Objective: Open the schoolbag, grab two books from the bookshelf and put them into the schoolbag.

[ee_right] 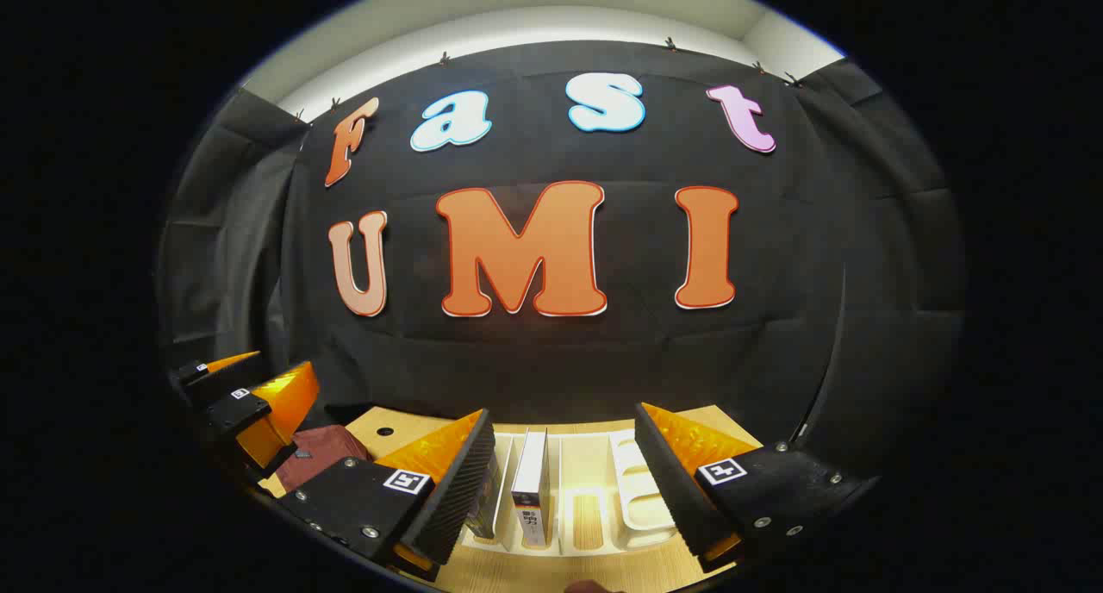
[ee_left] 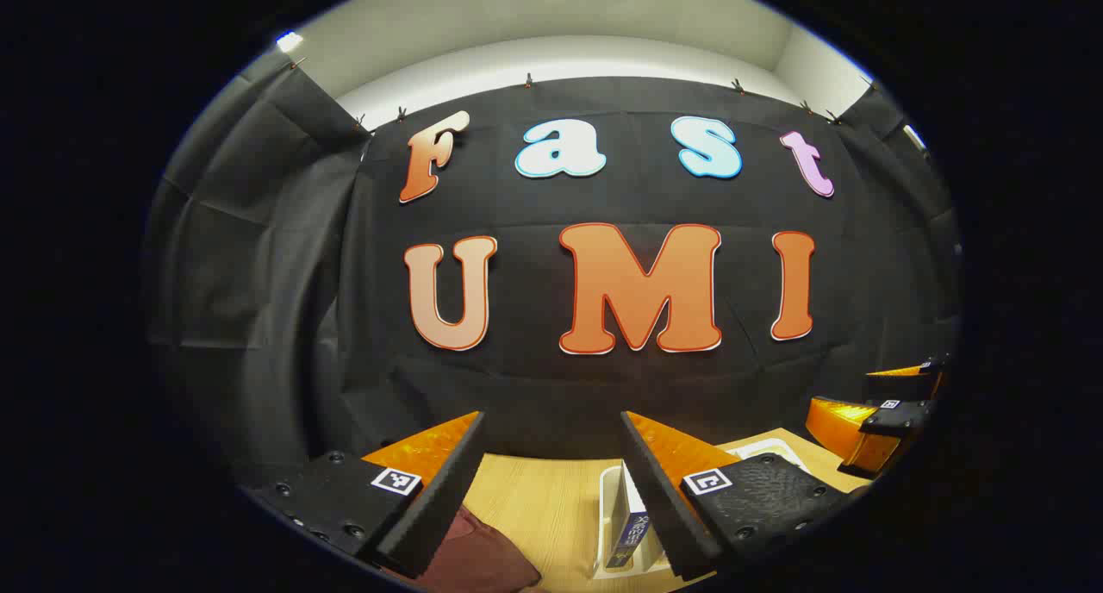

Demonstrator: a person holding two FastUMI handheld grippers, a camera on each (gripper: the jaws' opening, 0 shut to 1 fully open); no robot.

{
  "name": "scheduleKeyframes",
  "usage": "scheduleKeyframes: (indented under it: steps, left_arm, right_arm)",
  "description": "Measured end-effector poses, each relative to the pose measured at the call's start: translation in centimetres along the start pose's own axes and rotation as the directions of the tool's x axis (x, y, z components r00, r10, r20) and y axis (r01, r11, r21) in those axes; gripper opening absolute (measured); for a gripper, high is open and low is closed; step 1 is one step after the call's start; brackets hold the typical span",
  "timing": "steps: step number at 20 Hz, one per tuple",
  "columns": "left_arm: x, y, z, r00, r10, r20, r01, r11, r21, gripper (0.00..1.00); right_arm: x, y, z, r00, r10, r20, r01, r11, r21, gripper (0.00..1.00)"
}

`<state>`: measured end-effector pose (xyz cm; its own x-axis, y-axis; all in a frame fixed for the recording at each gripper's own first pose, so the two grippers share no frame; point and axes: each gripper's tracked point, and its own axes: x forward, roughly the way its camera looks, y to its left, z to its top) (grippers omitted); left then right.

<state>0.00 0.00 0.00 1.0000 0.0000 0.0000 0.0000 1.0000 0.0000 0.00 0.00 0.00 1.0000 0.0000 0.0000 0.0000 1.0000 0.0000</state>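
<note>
**Operator:** Black cloth is filling the background and a pale wooden table (ee_right: 603,571) is showing low down, with both grippers hanging above it. I'm judging we're at the very start: the schoolbag (ee_right: 323,455), a dark red soft shape, is lying to the left of the white bookshelf (ee_right: 642,498), and I can't tell whether it's open.

**Observer:** How are the jaws standing?

**Operator:** I'm holding the left gripper (ee_left: 551,481) with its jaws spread wide and nothing between them, and the right gripper (ee_right: 564,481) the same, hovering just in front of the bookshelf. One book (ee_right: 532,485) is standing upright in a slot, another beside it, partly hidden.

**Observer:** Next move?

**Operator:** I'm thinking the left gripper needs lowering toward the schoolbag to find its zip or flap first.

**Observer:** Any writing?

**Operator:** Print is showing on the book spine, too small for me to read.
</note>
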Motion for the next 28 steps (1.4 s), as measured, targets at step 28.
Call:
scheduleKeyframes:
  steps: [28]
  left_arm:
    - [0.6, 0.2, 0.1, 1.0, 0.003, 0.002, -0.003, 1.0, 0.021, 0.94]
  right_arm:
    - [0.5, 0.5, -0.4, 1.0, 0.007, -0.011, -0.007, 1.0, -0.017, 0.97]
